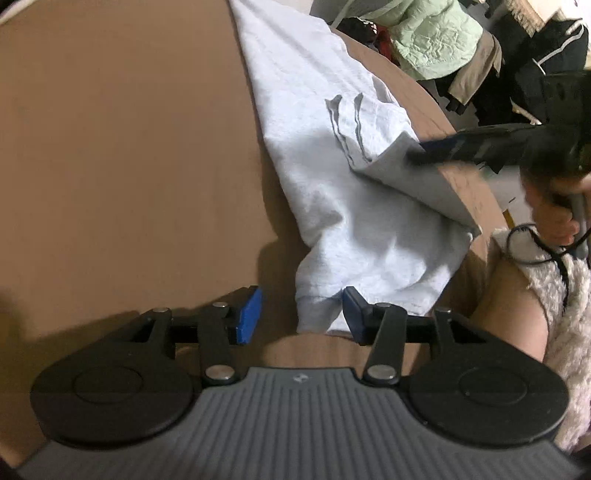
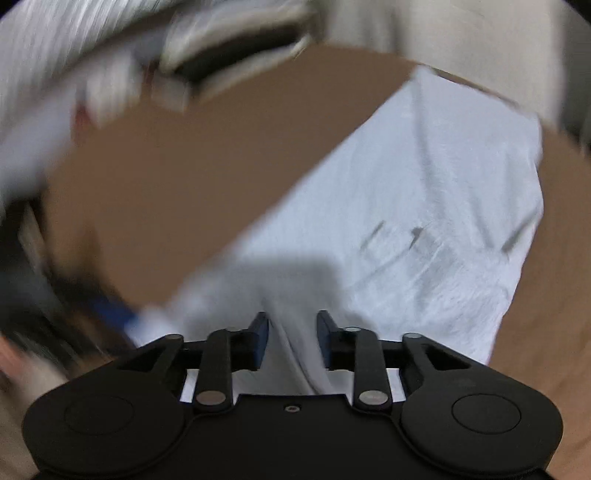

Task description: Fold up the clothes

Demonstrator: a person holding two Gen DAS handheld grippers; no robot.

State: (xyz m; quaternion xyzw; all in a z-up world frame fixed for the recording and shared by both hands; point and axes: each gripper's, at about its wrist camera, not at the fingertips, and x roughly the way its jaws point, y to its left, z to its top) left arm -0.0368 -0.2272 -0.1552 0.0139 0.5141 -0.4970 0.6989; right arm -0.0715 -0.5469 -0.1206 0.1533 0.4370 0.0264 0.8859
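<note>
Both grippers, left [image 1: 302, 314] and right [image 2: 291, 334], stand spread over the crumpled white cotton garment [image 1: 332, 184] on the brown tabletop [image 1: 122, 147], lower centre of each frame, pinching nothing.

One pale garment [image 1: 354, 206], one brown table [image 1: 122, 155], two tools.

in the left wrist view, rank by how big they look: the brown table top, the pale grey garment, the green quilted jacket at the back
1. Brown table top
2. Pale grey garment
3. Green quilted jacket, though it lies farther from the camera, so its true size is unsure.
</note>
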